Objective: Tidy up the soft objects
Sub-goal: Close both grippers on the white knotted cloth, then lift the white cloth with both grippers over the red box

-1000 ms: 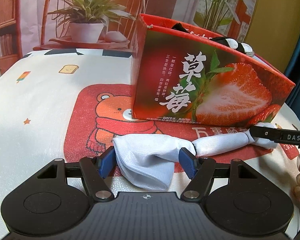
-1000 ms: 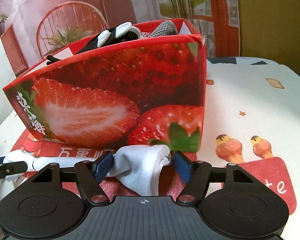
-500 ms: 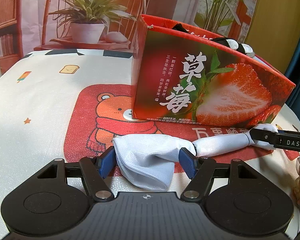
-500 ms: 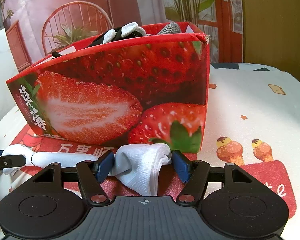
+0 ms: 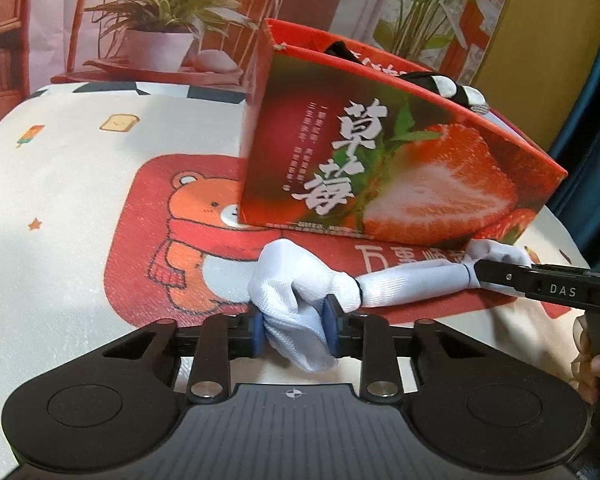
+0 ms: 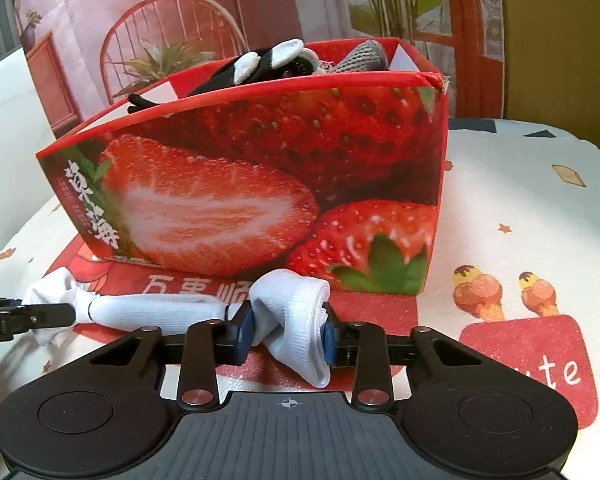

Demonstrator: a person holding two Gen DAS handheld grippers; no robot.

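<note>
- Cream cloth [image 5: 80, 184] with printed bear, toast and ice-cream motifs covers the table, filling the lower half of both views; a red printed panel lies at centre.
- Red strawberry-print box [image 6: 260, 184] stands upright on that panel, centre of the right wrist view, centre-right of the left wrist view. Open top; a black-and-white soft item [image 6: 272, 64] and a grey knit item [image 6: 360, 60] show above its rim.
- White sock bundle [image 5: 412, 284], twisted and tied with dark bands, lies on the cloth just in front of the box, apart from its wall.
- Left gripper [image 5: 294, 330], lower centre of its own view: jaws have just been closing, blue pads now clenched on the bundle's bunched left end.
- Right gripper [image 6: 288, 334], lower centre of its own view: jaws have just been closing, pads clenched on the other bunched end; in the left wrist view it enters from the right edge.
- Fingertips of a hand [image 5: 596, 368] at the lower right edge, left wrist view.
</note>
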